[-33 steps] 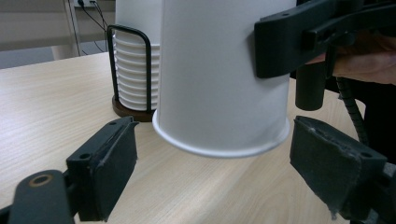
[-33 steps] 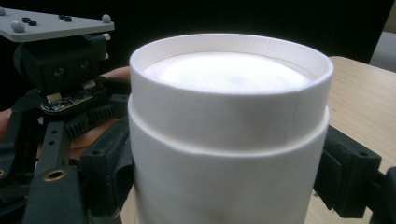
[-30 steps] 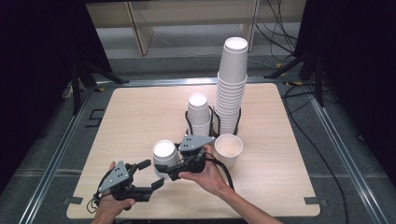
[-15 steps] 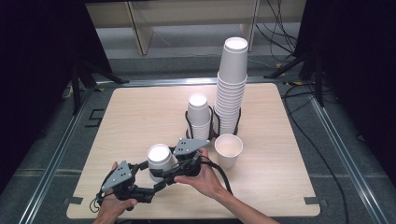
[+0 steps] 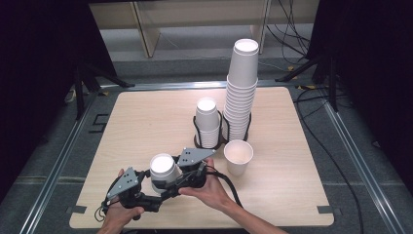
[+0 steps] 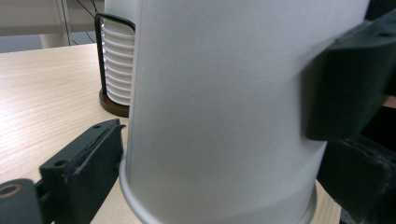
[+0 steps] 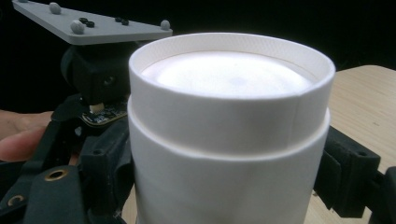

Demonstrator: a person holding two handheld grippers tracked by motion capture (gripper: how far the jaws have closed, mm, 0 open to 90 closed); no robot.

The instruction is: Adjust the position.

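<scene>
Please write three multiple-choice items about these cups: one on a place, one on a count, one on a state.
1. Where does the upright cup stand?
A. in front of the tall stack
B. on the short stack
C. at the far left corner

2. How many stacks stand in black holders?
A. one
B. two
C. four

3. The frontmost cup is
A. upright
B. on its side
C. upside down

Key: 1 A, it stands just before the tall stack. 2 B, one short and one tall. 3 C, its closed bottom faces up.
</scene>
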